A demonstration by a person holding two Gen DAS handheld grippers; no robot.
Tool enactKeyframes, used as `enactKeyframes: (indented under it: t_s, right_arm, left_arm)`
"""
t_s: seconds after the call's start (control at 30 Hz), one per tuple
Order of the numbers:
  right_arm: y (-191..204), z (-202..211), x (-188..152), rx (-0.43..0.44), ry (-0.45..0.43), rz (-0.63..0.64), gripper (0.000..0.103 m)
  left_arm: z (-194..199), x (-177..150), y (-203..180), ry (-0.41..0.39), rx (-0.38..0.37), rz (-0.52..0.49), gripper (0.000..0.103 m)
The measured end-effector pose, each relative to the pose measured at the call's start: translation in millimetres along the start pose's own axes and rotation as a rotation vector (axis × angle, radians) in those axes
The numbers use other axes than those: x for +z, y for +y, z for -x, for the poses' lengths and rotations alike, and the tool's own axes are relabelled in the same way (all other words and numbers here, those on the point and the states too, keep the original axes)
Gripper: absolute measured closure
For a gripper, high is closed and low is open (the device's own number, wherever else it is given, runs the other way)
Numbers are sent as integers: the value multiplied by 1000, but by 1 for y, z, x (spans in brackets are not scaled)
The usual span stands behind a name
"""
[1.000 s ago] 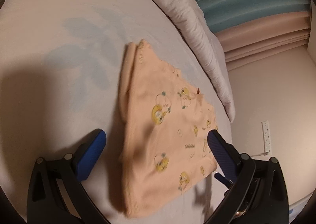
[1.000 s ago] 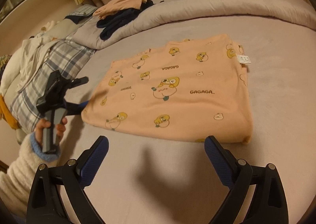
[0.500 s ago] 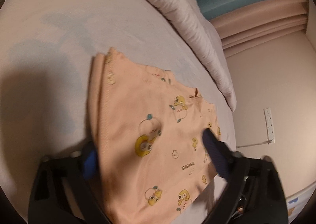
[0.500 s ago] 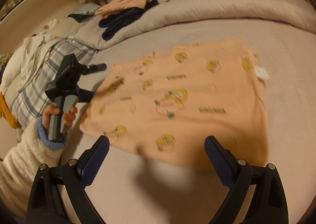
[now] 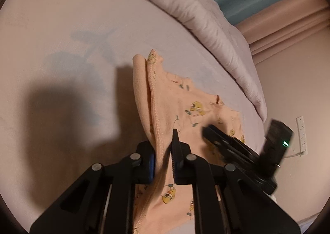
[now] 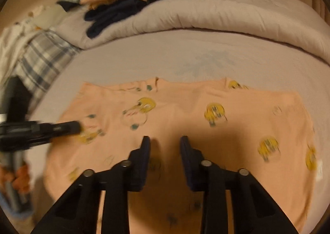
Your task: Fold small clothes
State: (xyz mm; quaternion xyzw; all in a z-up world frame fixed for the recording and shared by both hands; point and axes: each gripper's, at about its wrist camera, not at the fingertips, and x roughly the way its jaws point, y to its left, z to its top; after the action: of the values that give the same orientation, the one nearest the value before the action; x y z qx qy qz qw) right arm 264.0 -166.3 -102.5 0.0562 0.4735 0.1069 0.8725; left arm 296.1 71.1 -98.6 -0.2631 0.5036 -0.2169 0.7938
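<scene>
A peach garment printed with yellow cartoon birds lies folded on the pale bed sheet. My left gripper has its jaws closing, and its pads pinch the garment's stitched left edge, which stands up as a raised ridge. In the right wrist view the same garment spreads wide. My right gripper hovers low over the garment's near middle. Its jaws are closing, a gap still shows between them, and fabric lies in that gap. The left gripper comes in from the left, held by a person's hand.
A rolled grey duvet runs along the far side of the bed. Dark and peach clothes are piled on it, and a plaid cloth lies at the left. A wall socket is beyond the bed's right edge.
Both grippers' jaws have narrowed from wide. The left has closed on the garment's edge and raised it. The right has moved in over the garment.
</scene>
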Motion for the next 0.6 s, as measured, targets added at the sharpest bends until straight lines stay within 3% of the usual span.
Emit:
enactKeyframes:
  t_s: [0.23, 0.43, 0.6]
  right_arm:
    - [5, 6, 4, -36, 42, 29, 75]
    - [23, 47, -38, 32, 30, 71, 75]
    - [33, 34, -59, 0, 73, 124, 75]
  left_arm:
    - [2, -3, -20, 4, 49, -45, 92]
    - [8, -3, -29, -6, 80, -69, 92]
    - [7, -4, -43, -10, 112, -83, 93]
